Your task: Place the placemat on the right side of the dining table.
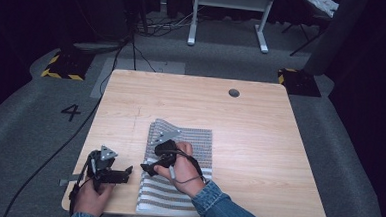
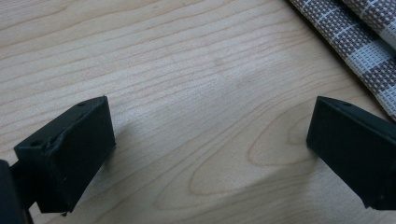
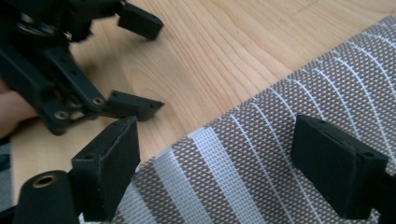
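From above, your right gripper (image 1: 149,168) sits over the striped cloth's (image 1: 189,138) left edge, your left gripper (image 1: 122,175) just beside it on bare worktop (image 1: 259,142). Your left gripper view – jaws wide, cloth ahead-right. Your right gripper view – jaws wide above the cloth.

Coarse woven mat (image 1: 178,158), matt wood table (image 1: 259,137)

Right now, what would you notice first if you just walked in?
The striped cloth, folded on the near middle of the wooden table. The right hand-held gripper sits open over its left edge, and the left hand-held gripper waits open on bare wood just beside it.
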A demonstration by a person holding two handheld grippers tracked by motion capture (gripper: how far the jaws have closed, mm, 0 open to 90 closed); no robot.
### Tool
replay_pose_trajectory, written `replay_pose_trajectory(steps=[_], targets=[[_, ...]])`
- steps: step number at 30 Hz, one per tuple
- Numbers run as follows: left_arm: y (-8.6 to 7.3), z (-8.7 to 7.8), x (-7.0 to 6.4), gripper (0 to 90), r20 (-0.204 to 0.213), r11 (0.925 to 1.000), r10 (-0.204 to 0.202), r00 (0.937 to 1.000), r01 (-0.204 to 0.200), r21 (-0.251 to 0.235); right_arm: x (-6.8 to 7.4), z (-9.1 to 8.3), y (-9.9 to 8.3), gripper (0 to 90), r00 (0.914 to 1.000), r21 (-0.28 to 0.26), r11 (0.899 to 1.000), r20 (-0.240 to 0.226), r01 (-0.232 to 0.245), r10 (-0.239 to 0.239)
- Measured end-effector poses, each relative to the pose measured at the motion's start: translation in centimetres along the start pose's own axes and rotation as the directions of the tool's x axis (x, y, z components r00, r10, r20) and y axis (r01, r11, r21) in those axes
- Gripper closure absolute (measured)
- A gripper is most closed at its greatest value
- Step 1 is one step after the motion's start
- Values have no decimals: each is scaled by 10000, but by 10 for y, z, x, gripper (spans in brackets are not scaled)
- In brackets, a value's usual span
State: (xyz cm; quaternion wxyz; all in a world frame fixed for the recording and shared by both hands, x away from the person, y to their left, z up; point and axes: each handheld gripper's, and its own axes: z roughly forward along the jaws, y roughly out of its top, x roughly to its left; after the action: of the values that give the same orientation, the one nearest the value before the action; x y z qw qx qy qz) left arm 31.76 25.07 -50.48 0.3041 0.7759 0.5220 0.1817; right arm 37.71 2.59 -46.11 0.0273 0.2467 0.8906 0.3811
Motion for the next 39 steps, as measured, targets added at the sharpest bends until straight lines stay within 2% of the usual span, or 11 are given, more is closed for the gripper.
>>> replay_pose_trajectory(steps=[1,4,11,16,19,20,23,29,30,38,39], targets=[[0,0,0,10,2,10000,4,10000,-4,2,-2,3,-2,144,9998,134,9998,148,137,-139],[0,0,0,10,2,10000,5,10000,-5,4,-2,12,-8,88,9985,114,9994,453,-324,318],[0,0,1,9,79,10000,30,10000,-31,59,-2,14,-16,109,9935,304,9957,761,-871,845],[1,0,1,8,103,10000,24,9999,-24,48,-6,11,-18,343,9937,518,9926,256,-1101,1089],[1,0,1,8,98,10000,36,9999,-36,38,-5,9,-18,375,9924,539,9910,166,-1229,1222],[1,0,1,8,102,10000,32,9999,-32,52,-8,8,-18,533,9914,611,9897,-118,-1292,1301],[1,0,1,8,104,10000,30,9999,-31,51,-10,5,-17,746,9867,732,9865,-614,-1463,1508],[1,0,1,8,102,10000,26,9999,-27,50,-10,-3,-14,853,9891,750,9894,-695,-1246,1298],[1,0,1,8,106,10000,26,9999,-27,49,-11,-12,-10,864,9932,438,9951,-718,-888,918],[1,0,1,7,97,10000,64,9999,-64,25,-16,-58,-2,875,9963,-285,9983,-713,-508,487],[1,1,1,8,91,10000,73,9999,-73,22,-18,-73,-1,874,9970,-382,9981,-631,-475,451]])
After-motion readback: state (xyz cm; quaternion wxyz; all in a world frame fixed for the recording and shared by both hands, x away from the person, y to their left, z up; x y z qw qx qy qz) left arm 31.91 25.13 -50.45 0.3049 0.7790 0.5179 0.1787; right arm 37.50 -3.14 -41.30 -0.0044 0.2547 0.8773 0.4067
